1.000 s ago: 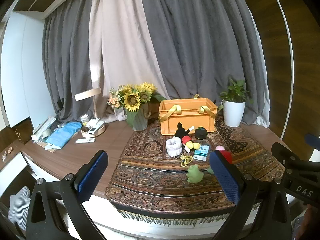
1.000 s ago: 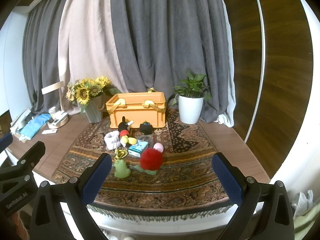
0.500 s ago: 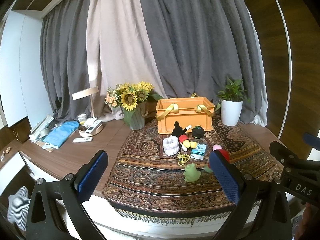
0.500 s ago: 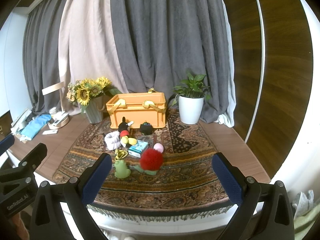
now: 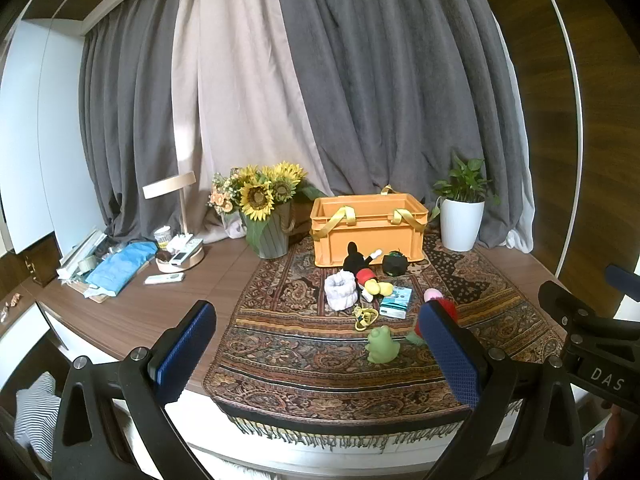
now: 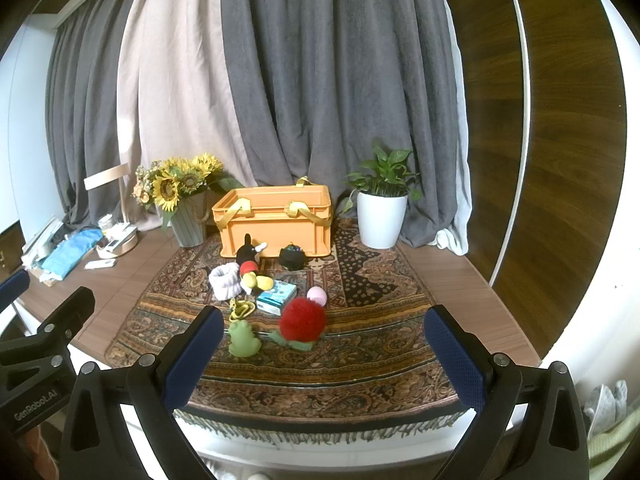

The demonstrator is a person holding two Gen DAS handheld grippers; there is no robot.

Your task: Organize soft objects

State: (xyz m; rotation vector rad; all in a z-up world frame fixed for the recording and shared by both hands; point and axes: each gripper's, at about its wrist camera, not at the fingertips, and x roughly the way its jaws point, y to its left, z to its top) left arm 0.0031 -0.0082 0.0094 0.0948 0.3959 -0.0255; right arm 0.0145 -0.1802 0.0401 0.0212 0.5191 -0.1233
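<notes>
On the patterned rug [image 6: 360, 364], the soft toys lay clustered in front of the orange crate [image 6: 276, 224]: red pompom [image 6: 301, 319], green frog [image 6: 242, 339], white fuzzy piece [image 6: 225, 280], mouse plush [image 6: 250, 264]. Over the last second both views had shifted only slightly, with the toys a little lower in the left view; nothing was moved, so sorting looked not yet begun. Left gripper [image 5: 320, 354] and right gripper [image 6: 320, 354] both stood wide apart, holding and touching nothing, well short of the toys.
</notes>
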